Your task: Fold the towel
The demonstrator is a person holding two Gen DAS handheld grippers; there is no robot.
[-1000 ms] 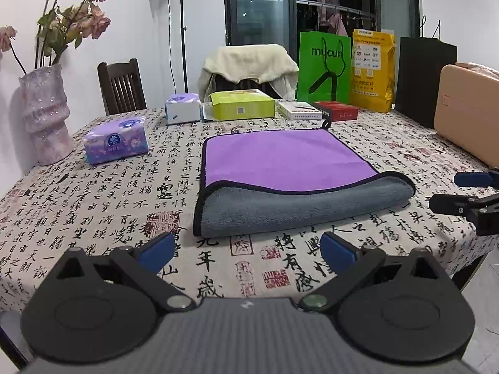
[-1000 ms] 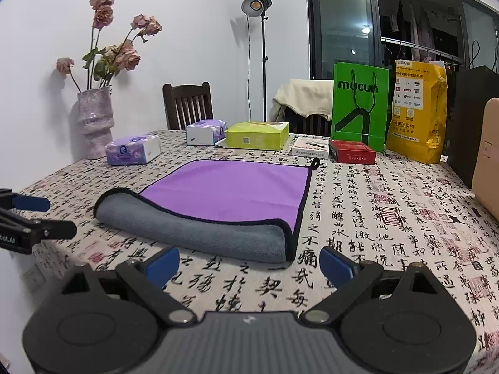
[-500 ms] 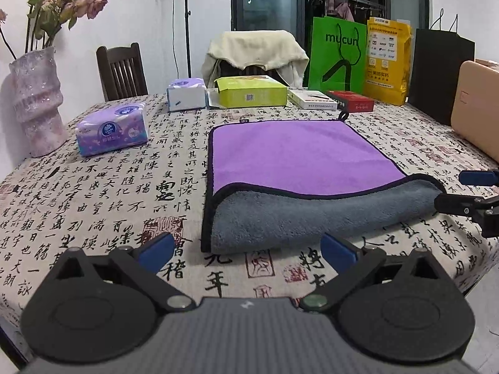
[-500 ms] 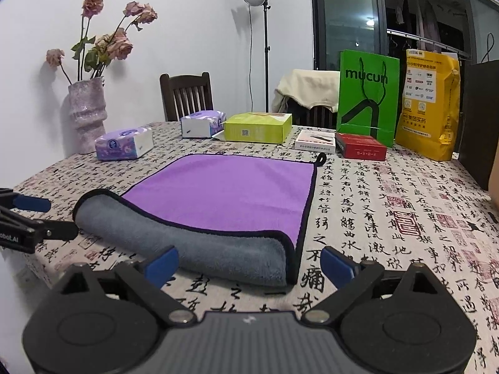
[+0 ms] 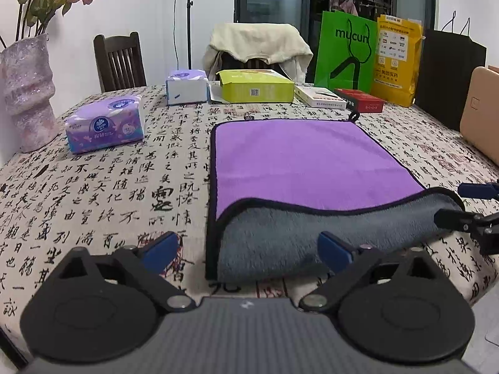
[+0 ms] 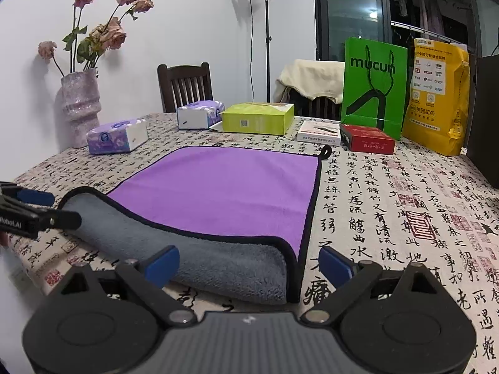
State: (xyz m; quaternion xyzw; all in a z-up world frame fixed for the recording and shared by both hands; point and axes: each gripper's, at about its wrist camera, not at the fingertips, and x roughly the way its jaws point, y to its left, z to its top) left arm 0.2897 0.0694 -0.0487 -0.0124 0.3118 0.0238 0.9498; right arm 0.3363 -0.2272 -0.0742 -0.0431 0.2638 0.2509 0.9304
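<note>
With both our left tongs (image 5: 246,251) and right tongs (image 6: 249,263) gaping wide before the towel (image 5: 305,168), a shallow bite risks dragging its rolled edge.

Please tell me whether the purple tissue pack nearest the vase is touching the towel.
Apart. In the left wrist view, a wide strip of printed tablecloth shows between the tissue pack and the left edge of the towel.

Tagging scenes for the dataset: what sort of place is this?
Likely a home dining room: a dining table under a printed cloth, wooden chairs, a vase of dried roses, and laundry hanging past the glass door.
</note>
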